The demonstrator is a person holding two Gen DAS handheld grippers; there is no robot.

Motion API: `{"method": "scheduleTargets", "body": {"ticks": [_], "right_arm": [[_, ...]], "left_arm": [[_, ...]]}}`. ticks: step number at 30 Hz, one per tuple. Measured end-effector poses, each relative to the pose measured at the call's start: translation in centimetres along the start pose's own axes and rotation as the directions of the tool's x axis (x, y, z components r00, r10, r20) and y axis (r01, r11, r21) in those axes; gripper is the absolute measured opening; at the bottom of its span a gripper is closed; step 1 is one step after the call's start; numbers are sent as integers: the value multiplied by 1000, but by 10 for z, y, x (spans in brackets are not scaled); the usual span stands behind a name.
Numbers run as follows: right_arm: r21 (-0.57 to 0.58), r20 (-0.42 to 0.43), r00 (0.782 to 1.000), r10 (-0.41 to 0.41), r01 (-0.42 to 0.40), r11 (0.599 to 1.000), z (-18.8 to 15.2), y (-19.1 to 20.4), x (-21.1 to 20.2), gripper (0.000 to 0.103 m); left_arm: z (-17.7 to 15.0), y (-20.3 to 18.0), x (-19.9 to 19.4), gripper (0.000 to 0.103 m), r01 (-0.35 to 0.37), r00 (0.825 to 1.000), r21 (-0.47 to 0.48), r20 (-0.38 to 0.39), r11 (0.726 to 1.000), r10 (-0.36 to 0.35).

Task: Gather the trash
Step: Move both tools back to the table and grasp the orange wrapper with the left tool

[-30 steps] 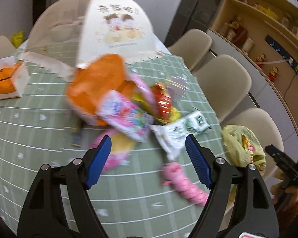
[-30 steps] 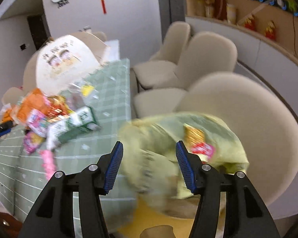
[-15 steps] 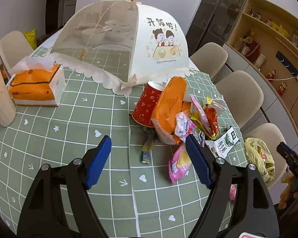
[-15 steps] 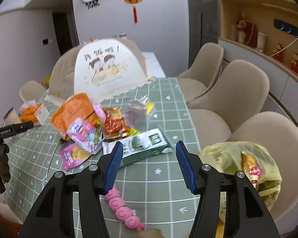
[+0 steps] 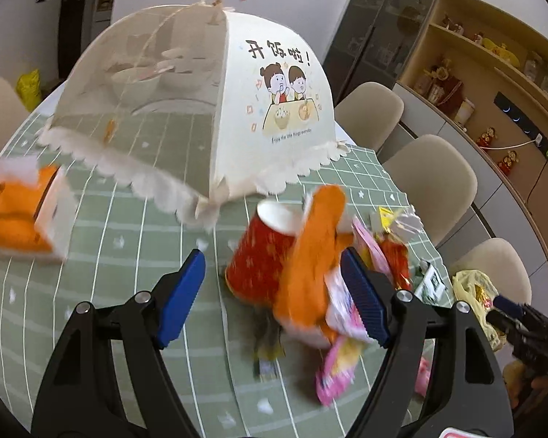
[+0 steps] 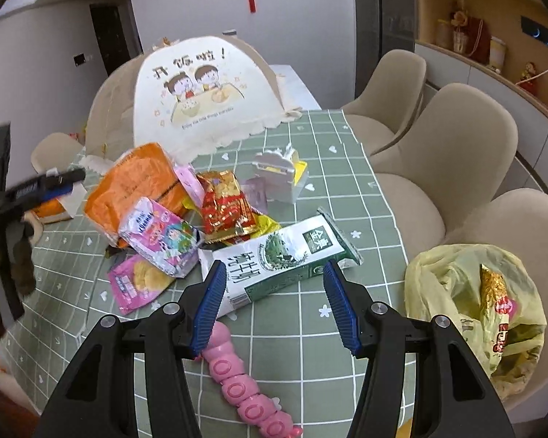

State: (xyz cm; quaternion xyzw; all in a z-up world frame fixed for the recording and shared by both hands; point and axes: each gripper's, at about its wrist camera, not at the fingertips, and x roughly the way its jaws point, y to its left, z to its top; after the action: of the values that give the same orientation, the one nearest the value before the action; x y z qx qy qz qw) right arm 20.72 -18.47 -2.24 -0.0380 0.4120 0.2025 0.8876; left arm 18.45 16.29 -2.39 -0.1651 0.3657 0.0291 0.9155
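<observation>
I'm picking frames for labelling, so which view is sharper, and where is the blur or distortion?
Right wrist view: sharp, print on the milk carton legible; the left gripper at its edge is smeared. Left wrist view: motion blur smears the red paper cup, orange bag and tissue box. Both: fisheye bends the edges.

Bright even daylight, left view motion-blurred, right view sharp, fisheye-bent dark edges

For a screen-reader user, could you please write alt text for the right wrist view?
The open right gripper hovers over a green-and-white milk carton lying flat on a green checked tablecloth. Behind it sits a pile of snack wrappers and a food cover; a yellow trash bag rests on a chair to the right.
</observation>
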Motion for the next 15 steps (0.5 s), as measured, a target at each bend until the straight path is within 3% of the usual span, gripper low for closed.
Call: {"method": "scheduleTargets", "body": {"ticks": [3, 5, 8, 10, 12, 15], "right_arm": [[2, -13, 1000, -25, 25, 1000, -5, 0, 6, 52], [12, -24, 999, -34, 34, 999, -10, -2, 11, 52], [59, -53, 998, -25, 29, 998, -17, -9, 22, 52], [103, -73, 997, -19, 27, 994, -18, -14, 31, 52], [145, -73, 997, -10, 21, 989, -17, -16, 38, 52], [169, -76, 997, -14, 27, 985, -12, -14, 48, 52]], "left_arm": [[13, 10, 13, 73, 3, 1000, -20, -21, 1000, -3], [15, 11, 14, 73, 75, 996, -47, -36, 996, -77], [8, -2, 22, 70, 93, 993, -2, -68, 996, -93], [0, -9, 37, 58, 74, 991, -5, -115, 997, -74], [-7, -9, 53, 34, 72, 981, -69, -176, 995, -84], [-15, -9, 60, 17, 81, 972, -132, -209, 988, -107]]}}
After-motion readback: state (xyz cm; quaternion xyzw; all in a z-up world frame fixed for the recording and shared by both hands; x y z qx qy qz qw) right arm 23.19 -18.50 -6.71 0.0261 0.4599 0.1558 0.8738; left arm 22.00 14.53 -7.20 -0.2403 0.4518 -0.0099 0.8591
